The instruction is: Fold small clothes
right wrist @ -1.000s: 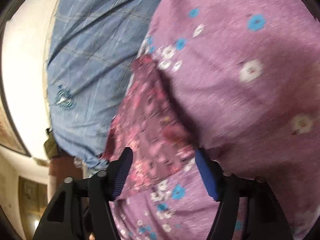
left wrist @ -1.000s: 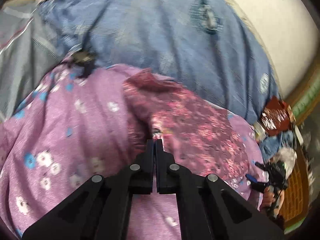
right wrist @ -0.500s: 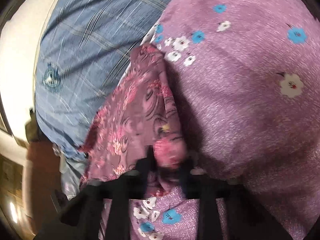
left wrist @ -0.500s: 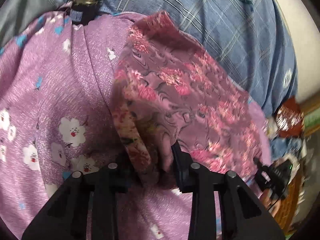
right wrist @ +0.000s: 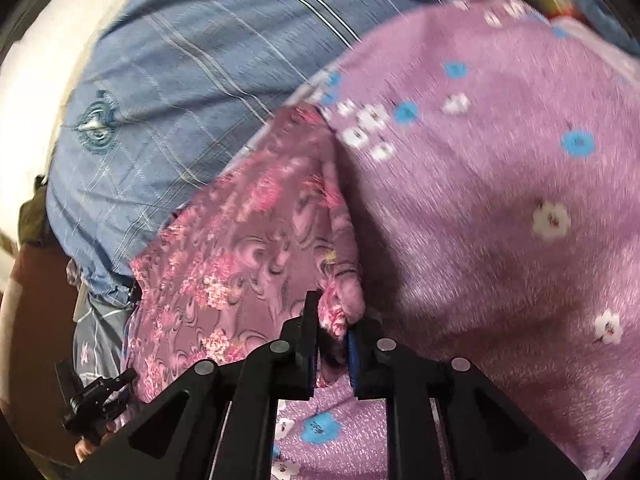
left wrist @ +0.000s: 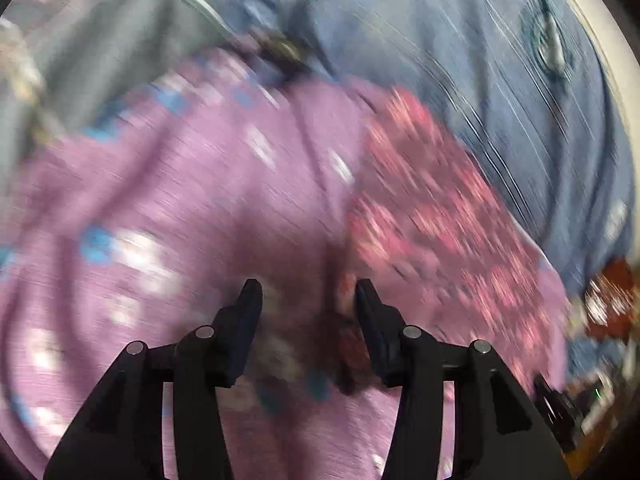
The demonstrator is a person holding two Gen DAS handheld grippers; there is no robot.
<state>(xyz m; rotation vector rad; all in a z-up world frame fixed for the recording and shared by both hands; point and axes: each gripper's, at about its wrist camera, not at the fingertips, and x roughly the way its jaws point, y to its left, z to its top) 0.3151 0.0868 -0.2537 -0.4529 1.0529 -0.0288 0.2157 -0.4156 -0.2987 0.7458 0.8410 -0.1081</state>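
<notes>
Dark-pink floral small garment [right wrist: 248, 248] has its bunched corner pinched between the nearly closed jaws of the right gripper [right wrist: 334, 334], low centre in that view, its long axis climbing to upper centre. Left gripper [left wrist: 308, 300] is spread, empty, garment's edge just inside its right finger. Beneath lies a lilac flowered blanket [right wrist: 500, 208]; beyond, blue checked bedding [right wrist: 192, 64].

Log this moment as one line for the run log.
left gripper: open, over floral garment edge | right gripper: shut on floral garment corner | garment lies on purple flowered blanket | left view blurred
</notes>
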